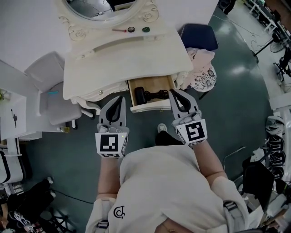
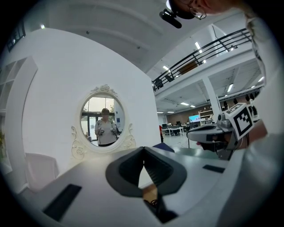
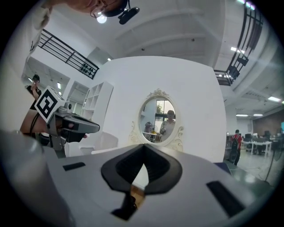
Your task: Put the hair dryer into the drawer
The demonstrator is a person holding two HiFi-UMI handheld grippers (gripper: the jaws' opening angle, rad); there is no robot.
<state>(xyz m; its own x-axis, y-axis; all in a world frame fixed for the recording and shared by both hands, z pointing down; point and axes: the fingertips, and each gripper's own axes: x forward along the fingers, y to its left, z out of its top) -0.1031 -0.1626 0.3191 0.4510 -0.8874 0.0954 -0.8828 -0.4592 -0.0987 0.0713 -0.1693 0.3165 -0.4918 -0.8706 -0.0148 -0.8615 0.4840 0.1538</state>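
Observation:
The black hair dryer (image 1: 144,95) lies with its cord inside the open wooden drawer (image 1: 150,107) of the white dressing table (image 1: 127,59). My left gripper (image 1: 120,98) hovers just left of the drawer's front corner, jaws shut and empty. Just off the drawer's right front corner, my right gripper (image 1: 173,93) is also shut with nothing in it. In the left gripper view the left gripper (image 2: 143,149) points level at the oval mirror (image 2: 103,116); the right gripper (image 2: 191,133) shows at the side. The right gripper (image 3: 143,146) also faces the mirror (image 3: 158,117) in its own view.
A grey chair (image 1: 50,91) stands left of the table. A blue seat (image 1: 199,36) and a heap of lace cloth (image 1: 202,73) are on its right. Two small round things (image 1: 131,29) sit on the tabletop near the mirror (image 1: 91,9). My own legs stand right in front of the drawer.

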